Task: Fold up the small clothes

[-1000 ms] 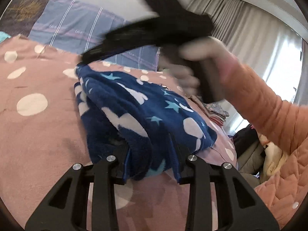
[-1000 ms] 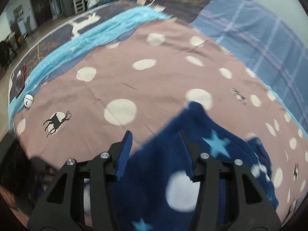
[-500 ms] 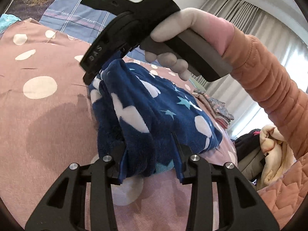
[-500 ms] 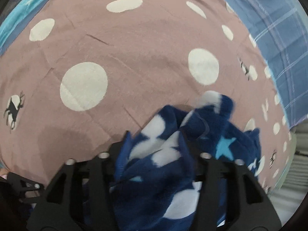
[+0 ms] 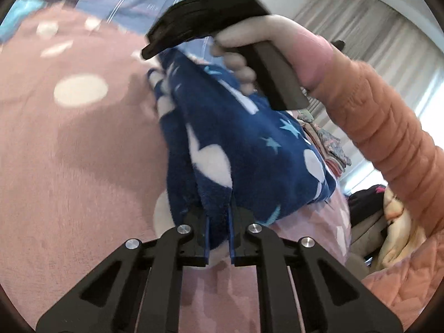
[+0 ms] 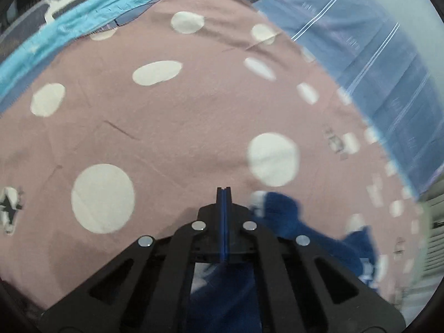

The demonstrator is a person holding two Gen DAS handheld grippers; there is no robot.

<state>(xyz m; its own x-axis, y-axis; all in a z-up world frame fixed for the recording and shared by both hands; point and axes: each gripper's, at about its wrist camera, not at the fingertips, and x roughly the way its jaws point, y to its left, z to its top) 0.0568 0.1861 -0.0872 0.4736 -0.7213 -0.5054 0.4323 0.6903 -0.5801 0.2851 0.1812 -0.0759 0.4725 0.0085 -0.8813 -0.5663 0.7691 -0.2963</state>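
A small navy fleece (image 5: 244, 149) with pale spots and light-blue stars lies bunched in a ridge on the pink spotted bedspread (image 5: 69, 166).

The left gripper (image 5: 219, 222) comes at it from the near end. Its jaws have just been closing, and now they pinch a fold of the fleece between the blue-edged pads, with only a narrow strip of cloth showing in the gap. The cloth rises from that grip and runs away toward the far end.

There, in the left wrist view, a hand (image 5: 277, 52) in an orange quilted sleeve (image 5: 388, 138) holds the right gripper (image 5: 155, 47) by its dark handle, its nose down at the fleece's far edge. Whether it has cloth in it I cannot tell from this side; the tip is blurred and partly hidden.

From the right wrist view, the right gripper (image 6: 223, 194) has just been closing too, and its jaws meet flush. No cloth is visible between the tips; the fleece (image 6: 285, 216) sits just to the right of them and under the frame, touching or nearly so.

Beyond the bedspread lie a blue striped pillow (image 6: 374, 63) and a turquoise band of bedding (image 6: 83, 22). Folded clothes (image 5: 324, 144) are stacked beyond the fleece, before grey curtains (image 5: 374, 36).
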